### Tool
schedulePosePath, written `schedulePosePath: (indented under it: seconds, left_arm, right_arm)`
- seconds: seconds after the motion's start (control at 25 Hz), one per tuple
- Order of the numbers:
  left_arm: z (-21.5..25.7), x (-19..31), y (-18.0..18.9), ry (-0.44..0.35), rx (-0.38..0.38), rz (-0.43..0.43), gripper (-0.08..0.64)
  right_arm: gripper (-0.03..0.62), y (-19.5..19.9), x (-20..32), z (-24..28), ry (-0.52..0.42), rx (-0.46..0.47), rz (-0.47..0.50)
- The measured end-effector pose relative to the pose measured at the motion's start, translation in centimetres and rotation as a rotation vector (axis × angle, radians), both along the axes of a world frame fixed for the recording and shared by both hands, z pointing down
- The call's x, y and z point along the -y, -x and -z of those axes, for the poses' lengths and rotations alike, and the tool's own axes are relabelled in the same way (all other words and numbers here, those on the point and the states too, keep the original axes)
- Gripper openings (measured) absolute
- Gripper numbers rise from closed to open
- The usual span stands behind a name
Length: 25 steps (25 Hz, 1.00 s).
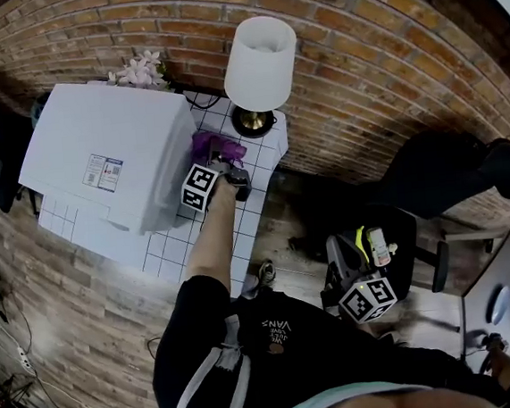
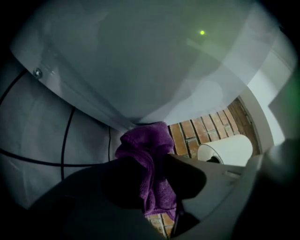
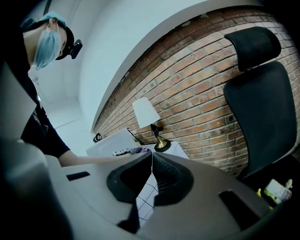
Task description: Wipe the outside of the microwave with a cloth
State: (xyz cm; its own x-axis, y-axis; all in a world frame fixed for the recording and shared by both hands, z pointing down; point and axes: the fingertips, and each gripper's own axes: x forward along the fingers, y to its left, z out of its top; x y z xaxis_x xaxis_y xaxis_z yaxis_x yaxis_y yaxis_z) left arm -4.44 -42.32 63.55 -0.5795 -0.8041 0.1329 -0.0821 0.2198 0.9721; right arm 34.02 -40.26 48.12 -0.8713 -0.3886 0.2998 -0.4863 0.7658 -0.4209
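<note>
Left claw (image 2: pixel 151 180) around plush purple cloth (image 2: pixel 146 143)

Lamp (image 1: pixel 259 64), flowers (image 1: pixel 139 72), black chair (image 1: pixel 440 172).

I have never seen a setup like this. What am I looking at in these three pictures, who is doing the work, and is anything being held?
There is no robot here: a person holds a two-jaw gripper in each hand. The head view comes from a camera on the person's head, looking steeply down. The other two views come from cameras riding on each gripper, looking along its jaws. The cubes with square markers are parts of the grippers. A white microwave sits on a white tiled table by a brick wall, with a lamp beside it. The left gripper has its jaws shut on a purple cloth, held at the microwave's side. The right gripper hangs aside, jaws together and empty, facing a black chair.
</note>
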Motion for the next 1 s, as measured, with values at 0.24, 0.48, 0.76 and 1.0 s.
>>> schedulePosePath:
  seconds: [0.24, 0.48, 0.76, 1.0]
  left_arm:
    - [-0.3, 0.9, 0.3, 0.019, 0.000, -0.008, 0.141]
    - [1.0, 0.5, -1.5, -0.006, 0.016, -0.062, 0.140]
    - [4.5, -3.0, -6.8, -0.043, 0.096, -0.197, 0.141]
    - [7.5, -9.5, -10.7, -0.042, 0.166, -0.258, 0.141]
  right_arm:
    - [0.005, -0.5, 0.3, -0.1, -0.006, -0.007, -0.006]
    - [0.004, 0.4, 0.1, 0.2, -0.017, 0.017, 0.030]
    - [0.003, 3.4, -0.7, 1.2, -0.040, 0.060, 0.124]
    - [0.004, 7.1, -2.8, 2.2, -0.062, 0.100, 0.238]
